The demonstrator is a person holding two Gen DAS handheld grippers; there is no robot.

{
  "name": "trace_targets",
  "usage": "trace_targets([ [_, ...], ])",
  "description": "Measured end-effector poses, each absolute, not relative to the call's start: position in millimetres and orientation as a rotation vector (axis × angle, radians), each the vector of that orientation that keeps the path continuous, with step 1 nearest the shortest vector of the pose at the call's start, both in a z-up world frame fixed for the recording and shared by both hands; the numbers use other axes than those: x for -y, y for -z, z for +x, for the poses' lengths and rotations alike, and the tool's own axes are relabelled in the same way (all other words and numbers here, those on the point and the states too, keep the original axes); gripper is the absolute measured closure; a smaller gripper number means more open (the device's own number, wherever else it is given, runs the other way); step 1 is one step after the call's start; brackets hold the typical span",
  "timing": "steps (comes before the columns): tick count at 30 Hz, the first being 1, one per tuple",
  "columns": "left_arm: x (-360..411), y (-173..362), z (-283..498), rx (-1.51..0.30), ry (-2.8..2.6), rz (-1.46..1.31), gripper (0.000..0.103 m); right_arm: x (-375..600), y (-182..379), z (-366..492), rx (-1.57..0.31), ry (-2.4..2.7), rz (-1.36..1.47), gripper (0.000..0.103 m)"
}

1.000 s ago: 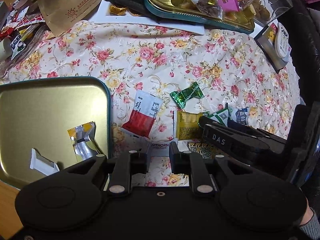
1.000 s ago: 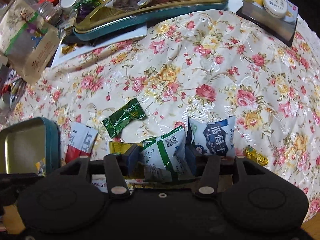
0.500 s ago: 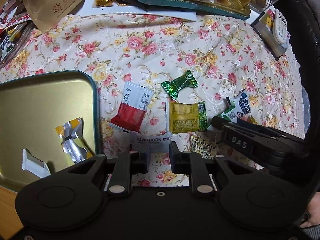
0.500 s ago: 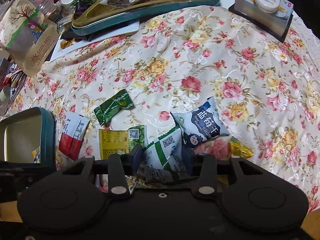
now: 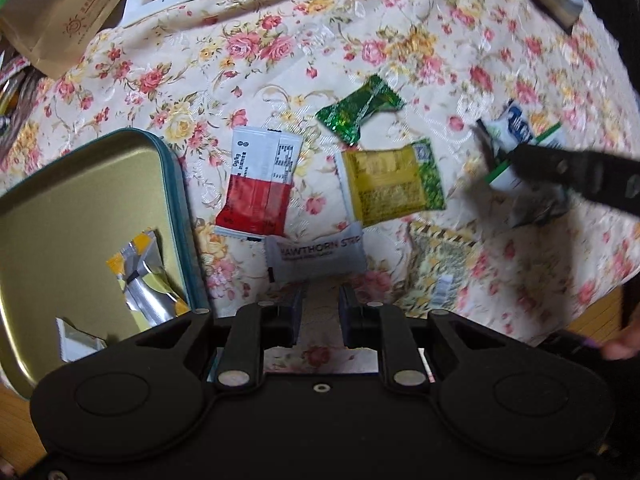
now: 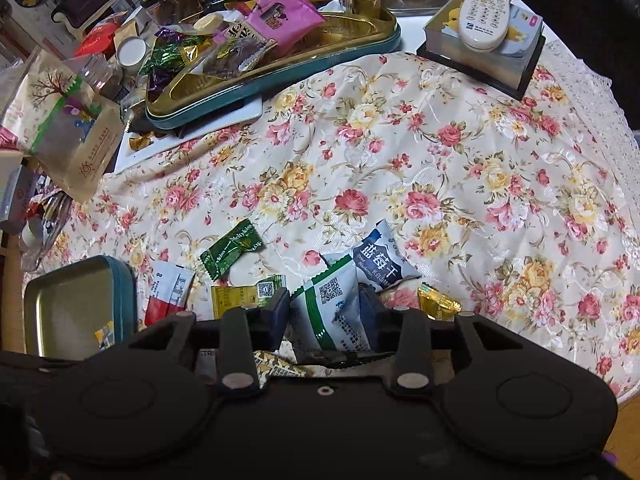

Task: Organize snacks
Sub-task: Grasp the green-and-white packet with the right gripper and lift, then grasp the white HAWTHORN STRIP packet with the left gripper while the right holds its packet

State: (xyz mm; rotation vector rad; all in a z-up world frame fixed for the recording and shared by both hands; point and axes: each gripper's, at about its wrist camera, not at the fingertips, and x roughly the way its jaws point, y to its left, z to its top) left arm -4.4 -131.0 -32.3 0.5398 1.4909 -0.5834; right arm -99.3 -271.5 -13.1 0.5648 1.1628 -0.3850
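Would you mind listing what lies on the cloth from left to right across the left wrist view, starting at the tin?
Gold tin → red and white packet → yellow and green packet → white and green packet in the right gripper, whose jaws are closing.

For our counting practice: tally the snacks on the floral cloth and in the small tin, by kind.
Candies on floral cloth: 2, green candy, gold candy.
Packets there: 6, red-and-white packet, yellow-and-green packet, Hawthorn packet, patterned packet, green-and-white packet, blueberry packet.
In small tin: 2, yellow-and-silver packet, white packet.
Total: 10.
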Motion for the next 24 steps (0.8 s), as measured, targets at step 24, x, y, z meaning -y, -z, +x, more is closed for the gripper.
trace_targets([
  [24,152.9,18.0,13.1,-1.278,0.655,0.471,0.07,289.4,-12.8,-121.3,-1.07,0.394,0.668,0.063],
])
